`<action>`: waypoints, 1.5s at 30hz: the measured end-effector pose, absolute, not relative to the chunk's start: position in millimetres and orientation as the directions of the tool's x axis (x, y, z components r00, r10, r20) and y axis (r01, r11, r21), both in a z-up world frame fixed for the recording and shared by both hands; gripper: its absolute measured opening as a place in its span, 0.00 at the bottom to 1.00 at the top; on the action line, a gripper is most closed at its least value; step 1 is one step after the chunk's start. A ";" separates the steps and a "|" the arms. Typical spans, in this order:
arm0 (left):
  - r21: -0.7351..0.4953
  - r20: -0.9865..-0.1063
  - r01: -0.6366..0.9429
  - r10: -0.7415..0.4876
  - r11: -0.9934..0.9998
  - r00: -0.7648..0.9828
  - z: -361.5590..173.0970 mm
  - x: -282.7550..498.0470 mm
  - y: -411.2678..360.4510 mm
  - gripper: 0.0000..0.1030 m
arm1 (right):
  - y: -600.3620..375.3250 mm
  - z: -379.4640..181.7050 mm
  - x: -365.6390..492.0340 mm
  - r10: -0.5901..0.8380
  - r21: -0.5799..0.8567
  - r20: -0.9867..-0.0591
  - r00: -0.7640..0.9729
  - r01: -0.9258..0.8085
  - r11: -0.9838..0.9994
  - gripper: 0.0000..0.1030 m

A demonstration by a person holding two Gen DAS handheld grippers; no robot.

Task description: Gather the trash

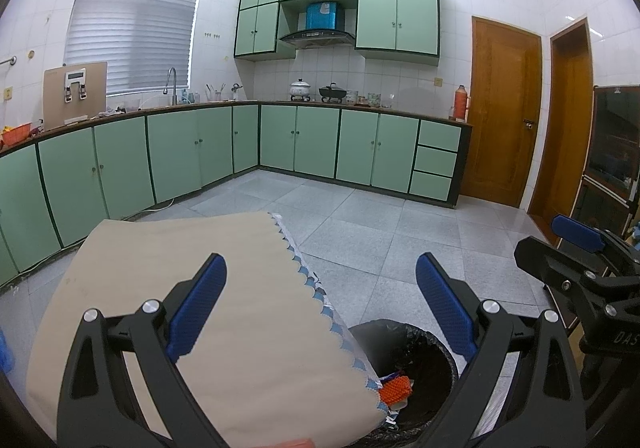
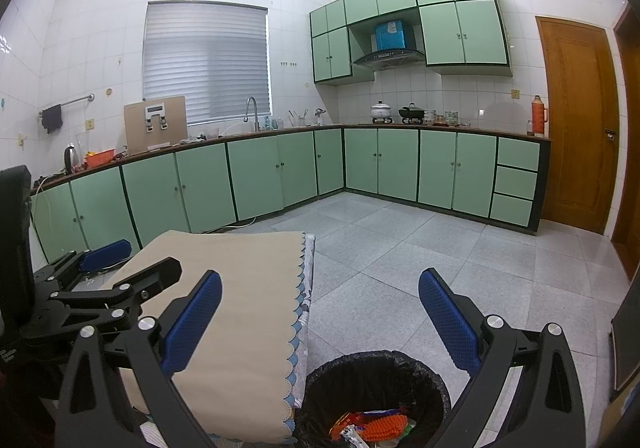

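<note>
A black bin (image 2: 376, 388) lined with a black bag stands on the floor beside the table. It holds orange netting (image 2: 386, 426) and wrappers. It also shows in the left wrist view (image 1: 412, 364), partly hidden by the table edge. My left gripper (image 1: 320, 308) is open and empty above the table's corner and the bin. My right gripper (image 2: 320, 320) is open and empty above the bin. The right gripper shows at the right of the left wrist view (image 1: 580, 248), and the left gripper shows at the left of the right wrist view (image 2: 116, 264).
A table with a beige scalloped cloth (image 2: 240, 308) lies left of the bin. Green cabinets (image 2: 280, 172) run along the far walls. Grey tiled floor (image 2: 440, 260) stretches ahead. Wooden doors (image 2: 576, 120) stand at the right.
</note>
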State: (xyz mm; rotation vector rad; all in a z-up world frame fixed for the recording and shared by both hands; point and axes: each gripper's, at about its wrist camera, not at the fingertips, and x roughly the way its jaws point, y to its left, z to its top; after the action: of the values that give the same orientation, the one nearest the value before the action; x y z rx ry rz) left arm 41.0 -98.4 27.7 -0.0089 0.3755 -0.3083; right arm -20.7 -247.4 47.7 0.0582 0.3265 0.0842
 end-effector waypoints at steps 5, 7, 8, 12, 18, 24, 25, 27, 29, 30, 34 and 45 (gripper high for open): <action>-0.063 -0.358 0.294 -0.296 0.954 0.886 29.8 41.2 -98.7 0.90 | -247.2 47.9 -20.6 0.092 0.072 -0.319 0.943 -0.072 0.995 0.94; -0.063 -0.359 0.294 -0.296 0.954 0.885 29.7 41.3 -98.7 0.90 | -247.5 48.0 -20.7 0.091 0.070 -0.318 0.944 -0.072 0.995 0.94; -0.063 -0.359 0.294 -0.296 0.954 0.885 29.6 41.3 -98.7 0.90 | -247.3 48.0 -20.6 0.091 0.070 -0.318 0.944 -0.072 0.995 0.94; -0.061 -0.358 0.294 -0.296 0.954 0.886 29.8 41.1 -98.6 0.90 | -247.3 47.8 -19.7 0.092 0.071 -0.319 0.943 -0.073 0.995 0.94; -0.063 -0.359 0.293 -0.296 0.954 0.885 29.9 41.3 -98.2 0.90 | -246.6 46.3 -18.8 0.095 0.071 -0.321 0.942 -0.076 0.995 0.94; -0.061 -0.360 0.294 -0.296 0.954 0.885 30.6 41.4 -98.0 0.90 | -246.4 44.7 -17.6 0.095 0.072 -0.324 0.941 -0.076 0.995 0.94; -0.061 -0.360 0.294 -0.296 0.954 0.885 30.4 41.5 -98.2 0.90 | -247.0 44.4 -17.0 0.096 0.072 -0.324 0.941 -0.076 0.994 0.94; -0.062 -0.362 0.293 -0.296 0.954 0.884 30.5 41.8 -97.9 0.90 | -247.1 44.5 -17.0 0.095 0.071 -0.324 0.941 -0.076 0.995 0.94; -0.062 -0.363 0.293 -0.295 0.954 0.884 30.4 42.0 -97.9 0.90 | -247.2 43.4 -16.4 0.096 0.072 -0.325 0.941 -0.077 0.994 0.94; -0.062 -0.364 0.292 -0.294 0.954 0.884 29.8 42.4 -97.5 0.90 | -247.4 43.5 -16.3 0.097 0.073 -0.325 0.941 -0.077 0.994 0.94; -0.062 -0.367 0.290 -0.292 0.955 0.883 29.5 43.1 -96.4 0.90 | -246.5 42.6 -15.7 0.098 0.073 -0.326 0.940 -0.078 0.994 0.94; -0.064 -0.371 0.289 -0.292 0.955 0.881 26.3 43.4 -94.1 0.90 | -245.6 36.6 -12.2 0.102 0.076 -0.332 0.938 -0.081 0.994 0.94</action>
State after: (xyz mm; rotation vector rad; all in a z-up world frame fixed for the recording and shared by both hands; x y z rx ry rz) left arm 43.4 -94.1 26.3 -0.0064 0.3878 -0.3027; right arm -12.2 -245.6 36.6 0.0620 0.3418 0.0931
